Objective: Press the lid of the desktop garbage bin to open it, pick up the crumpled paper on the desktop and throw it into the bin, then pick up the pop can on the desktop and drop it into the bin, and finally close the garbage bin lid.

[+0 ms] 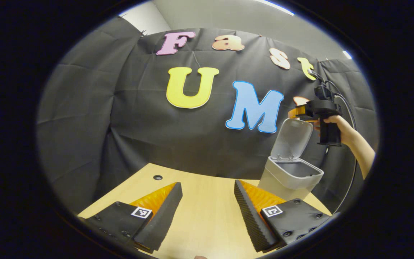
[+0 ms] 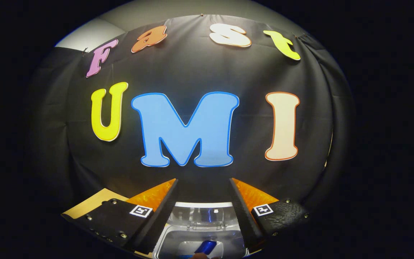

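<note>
Between the right hand-held gripper's spread fingers, a blue pop can lies directly below inside the open bin; the upright lid behind awaits closing. Left hand-held gripper is spread over the desk.

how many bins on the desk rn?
1. The garbage bin stands at the desk's far right in the left gripper view, lid up; the right gripper hovers over its opening. Anything outside these views could be missed.
</note>
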Available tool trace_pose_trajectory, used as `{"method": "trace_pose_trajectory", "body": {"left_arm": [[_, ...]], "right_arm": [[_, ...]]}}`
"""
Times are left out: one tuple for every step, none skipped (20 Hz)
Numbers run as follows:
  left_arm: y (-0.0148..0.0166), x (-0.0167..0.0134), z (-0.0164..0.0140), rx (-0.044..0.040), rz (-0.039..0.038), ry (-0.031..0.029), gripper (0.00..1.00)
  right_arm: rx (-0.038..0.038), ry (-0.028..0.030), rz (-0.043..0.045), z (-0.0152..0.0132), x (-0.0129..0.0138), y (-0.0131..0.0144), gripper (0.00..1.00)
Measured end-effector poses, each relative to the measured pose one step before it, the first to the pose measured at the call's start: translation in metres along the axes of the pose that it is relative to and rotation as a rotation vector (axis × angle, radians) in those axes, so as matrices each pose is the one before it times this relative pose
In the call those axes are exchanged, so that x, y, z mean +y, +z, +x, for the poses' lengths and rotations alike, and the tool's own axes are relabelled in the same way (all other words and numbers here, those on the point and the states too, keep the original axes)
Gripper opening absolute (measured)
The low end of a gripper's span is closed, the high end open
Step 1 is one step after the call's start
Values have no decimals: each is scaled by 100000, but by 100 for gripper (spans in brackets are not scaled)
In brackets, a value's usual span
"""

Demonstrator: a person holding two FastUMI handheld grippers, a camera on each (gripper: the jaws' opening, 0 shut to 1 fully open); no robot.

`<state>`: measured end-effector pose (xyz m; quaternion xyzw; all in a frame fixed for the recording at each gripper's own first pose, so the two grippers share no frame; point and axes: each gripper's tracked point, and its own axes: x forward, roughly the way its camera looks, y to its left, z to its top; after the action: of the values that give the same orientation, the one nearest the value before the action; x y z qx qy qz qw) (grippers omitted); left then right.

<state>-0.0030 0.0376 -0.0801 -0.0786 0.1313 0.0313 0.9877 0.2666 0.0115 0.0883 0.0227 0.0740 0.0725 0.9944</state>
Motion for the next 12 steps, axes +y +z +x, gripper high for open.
{"method": "trace_pose_trajectory", "body": {"left_arm": [[18,-118,-16,66,405,-218,95],[-53,-211,-37,146,428,-438,95],[10,-266,66,-68,198,-332,95],[60,-247,-14,-34,92,-635,95],[-51,-133,-32,-64,98,-437,95],[21,-123,-74,-114,178,-455,95],[32,-216,75,-10,95,-517,95],[-17,-229,31,88,124,-428,95],[-132,-194,58,123,157,-402,95],[-80,-105,-11,-45,138,-385,95],[82,-226,45,15,-31,-476,95],[-70,-178,65,128,-124,-661,95]], "right_arm": [[801,257,-547,-483,78,-316,87],[478,-40,-788,-509,44,-204,87],[389,-153,-1109,-416,54,-322,87],[435,19,-862,-548,12,-281,87],[990,260,-548,-495,65,-470,88],[846,257,-232,-449,36,-382,88],[965,336,-57,-403,30,-435,88],[1266,184,95,-434,-65,-555,88],[1380,229,677,-376,36,-671,89],[1295,65,512,-394,-180,-714,90],[1467,1185,1281,-275,203,-702,95],[1817,925,1361,-224,44,-725,96]]}}
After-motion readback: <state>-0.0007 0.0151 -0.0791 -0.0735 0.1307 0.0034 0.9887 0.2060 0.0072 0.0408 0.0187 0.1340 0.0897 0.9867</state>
